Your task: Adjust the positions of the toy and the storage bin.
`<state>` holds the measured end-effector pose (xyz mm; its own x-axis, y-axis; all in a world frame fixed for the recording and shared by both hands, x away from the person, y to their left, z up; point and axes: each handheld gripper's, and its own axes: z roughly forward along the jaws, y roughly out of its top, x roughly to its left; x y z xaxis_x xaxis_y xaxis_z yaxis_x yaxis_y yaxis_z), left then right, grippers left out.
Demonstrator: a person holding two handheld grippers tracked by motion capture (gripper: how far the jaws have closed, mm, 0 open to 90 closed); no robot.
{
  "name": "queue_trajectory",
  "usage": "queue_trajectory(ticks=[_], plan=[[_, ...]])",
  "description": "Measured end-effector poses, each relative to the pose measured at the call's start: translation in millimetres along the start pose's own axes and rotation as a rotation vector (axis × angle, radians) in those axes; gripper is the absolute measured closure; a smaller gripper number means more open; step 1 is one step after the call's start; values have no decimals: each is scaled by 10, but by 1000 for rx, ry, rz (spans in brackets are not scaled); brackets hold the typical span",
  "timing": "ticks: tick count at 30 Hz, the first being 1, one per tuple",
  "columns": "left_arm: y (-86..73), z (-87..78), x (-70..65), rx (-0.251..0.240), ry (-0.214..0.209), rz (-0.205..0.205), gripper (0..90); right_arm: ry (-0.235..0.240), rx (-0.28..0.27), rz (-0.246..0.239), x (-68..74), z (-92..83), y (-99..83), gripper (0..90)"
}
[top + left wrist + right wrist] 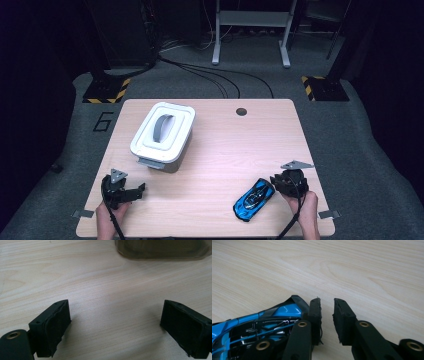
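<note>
A blue and black toy car [254,199] lies on the wooden table [225,150] near the front right, nose toward the far right. My right gripper [276,181] sits just right of the car's nose. In the right gripper view its jaws [327,307] stand a narrow gap apart with nothing between them, and the car [262,322] lies against the outside of the left finger [315,312]. My left gripper [140,190] rests at the front left, wide open over bare wood [115,320].
A white lidded box with a grey handle [162,135] stands at the back left of the table; its lower edge [162,250] lies ahead of the left jaws. A small round hole [241,111] marks the far edge. Cables and stands are on the floor beyond.
</note>
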<state>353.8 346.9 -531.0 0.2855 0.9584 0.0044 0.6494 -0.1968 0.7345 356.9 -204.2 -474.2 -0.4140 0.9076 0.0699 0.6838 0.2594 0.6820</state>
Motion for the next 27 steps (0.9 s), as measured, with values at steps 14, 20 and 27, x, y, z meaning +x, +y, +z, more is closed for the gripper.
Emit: queue_trajectory(ticks=[14, 20, 27], plan=[[-3, 4, -3, -7, 4, 2, 89, 118, 49, 86, -47, 78, -157, 772], [-3, 4, -3, -7, 4, 2, 89, 102, 43, 76, -54, 94, -129, 789], [-3, 4, -3, -7, 4, 2, 89, 115, 53, -1, -58, 164, 67, 791]])
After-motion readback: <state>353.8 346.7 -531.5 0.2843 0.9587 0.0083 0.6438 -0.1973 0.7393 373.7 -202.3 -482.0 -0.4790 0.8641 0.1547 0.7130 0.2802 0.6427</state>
